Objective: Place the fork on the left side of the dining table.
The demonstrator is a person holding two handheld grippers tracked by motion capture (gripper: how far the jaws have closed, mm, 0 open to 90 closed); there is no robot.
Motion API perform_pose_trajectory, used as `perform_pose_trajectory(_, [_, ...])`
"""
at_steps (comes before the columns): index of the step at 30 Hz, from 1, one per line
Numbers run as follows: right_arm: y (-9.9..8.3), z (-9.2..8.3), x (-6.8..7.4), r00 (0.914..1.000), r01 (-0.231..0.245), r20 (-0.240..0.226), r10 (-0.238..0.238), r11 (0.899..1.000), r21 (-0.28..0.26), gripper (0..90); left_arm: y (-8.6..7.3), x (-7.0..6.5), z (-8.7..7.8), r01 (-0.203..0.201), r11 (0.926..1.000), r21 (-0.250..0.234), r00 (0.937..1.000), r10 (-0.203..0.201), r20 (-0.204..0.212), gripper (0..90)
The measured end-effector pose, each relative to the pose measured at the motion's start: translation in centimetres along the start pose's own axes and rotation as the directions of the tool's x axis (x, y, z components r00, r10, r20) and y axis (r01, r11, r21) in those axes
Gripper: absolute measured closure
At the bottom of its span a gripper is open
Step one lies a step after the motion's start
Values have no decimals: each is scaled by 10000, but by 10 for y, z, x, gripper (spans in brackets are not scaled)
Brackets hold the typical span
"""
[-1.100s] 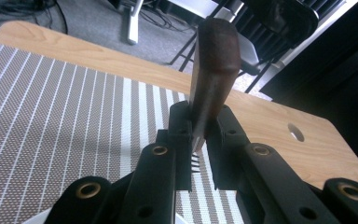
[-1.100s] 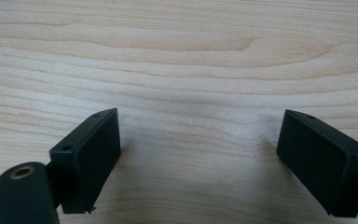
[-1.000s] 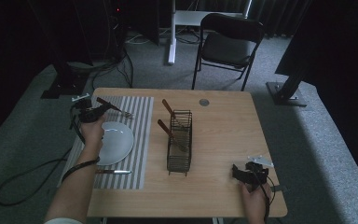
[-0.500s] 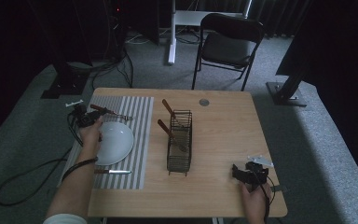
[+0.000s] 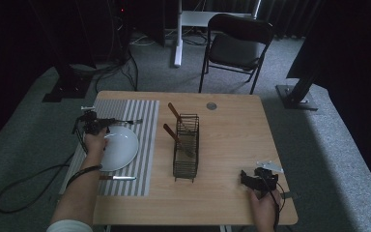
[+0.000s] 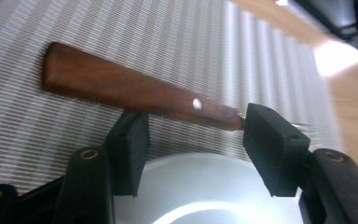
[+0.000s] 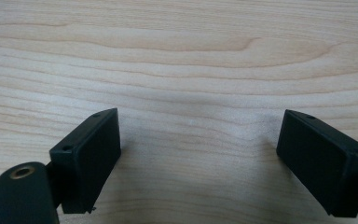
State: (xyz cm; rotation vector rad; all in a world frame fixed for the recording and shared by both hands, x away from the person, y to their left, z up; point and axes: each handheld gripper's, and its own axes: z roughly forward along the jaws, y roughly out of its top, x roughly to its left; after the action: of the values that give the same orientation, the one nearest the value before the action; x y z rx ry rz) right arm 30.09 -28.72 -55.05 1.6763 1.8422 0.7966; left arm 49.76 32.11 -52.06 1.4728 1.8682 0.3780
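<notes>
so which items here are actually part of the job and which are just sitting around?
In the job:
- left gripper, open, jaws just opened
- wooden-handled fork, lying on the striped placemat beyond the plate
- knife
- wire caddy holding cutlery

Lying about:
- right gripper, open over bare table
- chair

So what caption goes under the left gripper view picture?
Open left gripper above a wooden-handled fork lying on the striped placemat, beside the white plate.
</notes>
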Motion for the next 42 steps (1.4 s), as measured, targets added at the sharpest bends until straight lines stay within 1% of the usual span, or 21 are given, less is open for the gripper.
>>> perform_pose_trajectory(1, [0, 0, 0, 10000, -5, 0, 5, 10000, 1, 131, 1, 0, 0, -86, 10000, 22, 9999, 86, -78, 363])
perform_pose_trajectory(3, [0, 0, 0, 10000, -4, -2, 4, 10000, 1, 131, 2, -1, 1, -297, 9996, 13, 9985, 298, -450, 360])
perform_pose_trajectory(5, [0, 0, 0, 10000, -8, -2, 8, 10000, 0, 131, 2, -3, 0, -406, 9992, 19, 9978, 407, -523, 360])
perform_pose_trajectory(7, [0, 0, 0, 10000, -3, -2, 3, 10000, 1, 132, 1, -5, -1, -693, 9976, 43, 9944, 694, -799, 333])
perform_pose_trajectory(9, [0, 0, 0, 10000, -5, -3, 5, 10000, 1, 131, 0, -6, -4, -949, 9955, 74, 9915, 952, -888, 332])
perform_pose_trajectory(12, [0, 0, 0, 10000, -4, -1, 4, 10000, 0, 131, -2, -8, -9, -1135, 9935, 18, 9885, 1131, -1003, 332])
perform_pose_trajectory(16, [0, 0, 0, 10000, -2, -2, 2, 10000, 0, 132, -4, -13, -19, -1330, 9911, -107, 9874, 1315, -878, 332])
perform_pose_trajectory(19, [0, 0, 0, 10000, 0, 0, 0, 10000, -1, 131, -7, -18, -27, -1455, 9889, -313, 9874, 1432, -670, 332])
perform_pose_trajectory(21, [0, 0, 0, 10000, -4, -2, 4, 10000, 1, 131, -11, -21, -33, -1583, 9870, -295, 9863, 1566, -515, 331])
perform_pose_trajectory(23, [0, 0, 0, 10000, -4, 1, 4, 10000, 5, 131, -14, -23, -37, -1637, 9858, -361, 9858, 1621, -449, 331])
perform_pose_trajectory(25, [0, 0, 0, 10000, -4, -2, 4, 10000, 1, 131, -19, -25, -41, -1644, 9858, -343, 9862, 1634, -280, 331])
perform_pose_trajectory(26, [0, 0, 0, 10000, -3, -2, 3, 10000, 2, 132, -22, -26, -42, -1712, 9848, -309, 9851, 1705, -225, 327])
perform_pose_trajectory(28, [0, 0, 0, 10000, -2, -1, 2, 10000, 1, 131, -27, -26, -46, -1978, 9797, -314, 9801, 1971, -226, 297])
perform_pose_trajectory(31, [0, 0, 0, 10000, -4, -2, 4, 10000, 2, 132, -33, -25, -51, -2153, 9760, -316, 9763, 2145, -282, 297])
perform_pose_trajectory(32, [0, 0, 0, 10000, -5, -1, 5, 10000, 1, 131, -34, -25, -53, -2180, 9753, -365, 9757, 2170, -300, 297])
perform_pose_trajectory(34, [0, 0, 0, 10000, -4, -2, 4, 10000, 2, 131, -36, -24, -57, -2162, 9756, -392, 9763, 2156, -197, 297])
perform_pose_trajectory(38, [0, 0, 0, 10000, -3, 1, 3, 10000, 5, 131, -41, -25, -65, -2383, 9700, -475, 9712, 2380, -102, 297])
perform_pose_trajectory(39, [0, 0, 0, 10000, -3, 1, 3, 10000, 5, 131, -41, -25, -65, -2383, 9700, -475, 9712, 2380, -102, 297])
perform_pose_trajectory(40, [0, 0, 0, 10000, -5, -2, 5, 10000, 2, 131, -44, -26, -68, -2410, 9693, -482, 9703, 2416, 70, 297])
perform_pose_trajectory(41, [0, 0, 0, 10000, -6, -2, 6, 10000, 2, 131, -46, -26, -69, -2465, 9681, -451, 9690, 2471, 65, 297])
perform_pose_trajectory(42, [0, 0, 0, 10000, -6, -2, 6, 10000, 2, 131, -48, -26, -70, -2570, 9656, -402, 9662, 2576, 105, 297])
